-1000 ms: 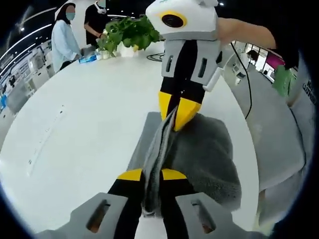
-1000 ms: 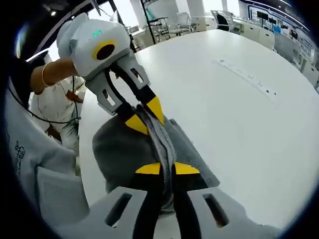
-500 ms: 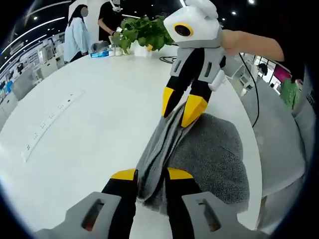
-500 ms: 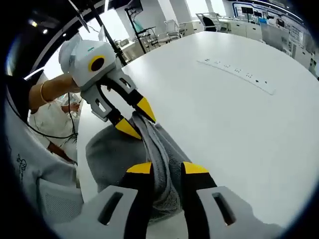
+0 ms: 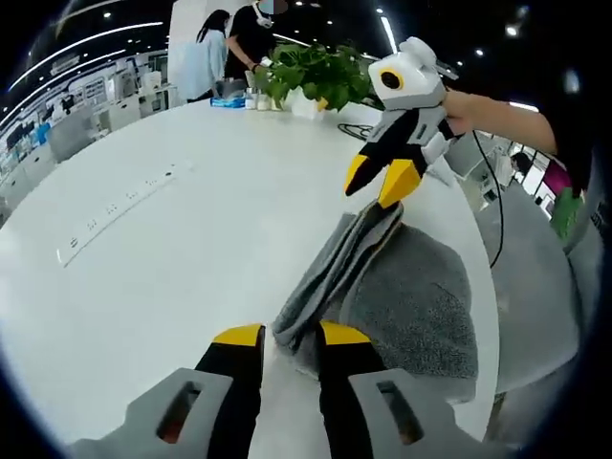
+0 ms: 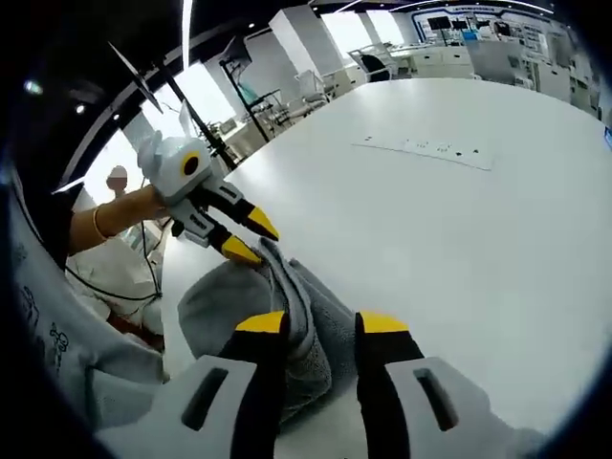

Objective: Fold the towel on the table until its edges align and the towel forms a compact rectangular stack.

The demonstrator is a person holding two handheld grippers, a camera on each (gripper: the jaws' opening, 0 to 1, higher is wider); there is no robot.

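Now, nearest you, your left gripper point(image 5: 279, 337) has its fingers parted with the towel point(image 5: 402, 296) end lying loose between them, gripping nothing. Your right gripper point(image 6: 323, 327) is likewise parted over its end of the fold. That suits a release: the grey towel rests folded on the tabletop point(image 5: 163, 258) near its edge, a raised ridge running between the grippers. Its edges look uneven, so I'd judge more straightening is due. Farther off sit a power strip point(image 5: 115, 206) and a plant point(image 5: 311, 72).
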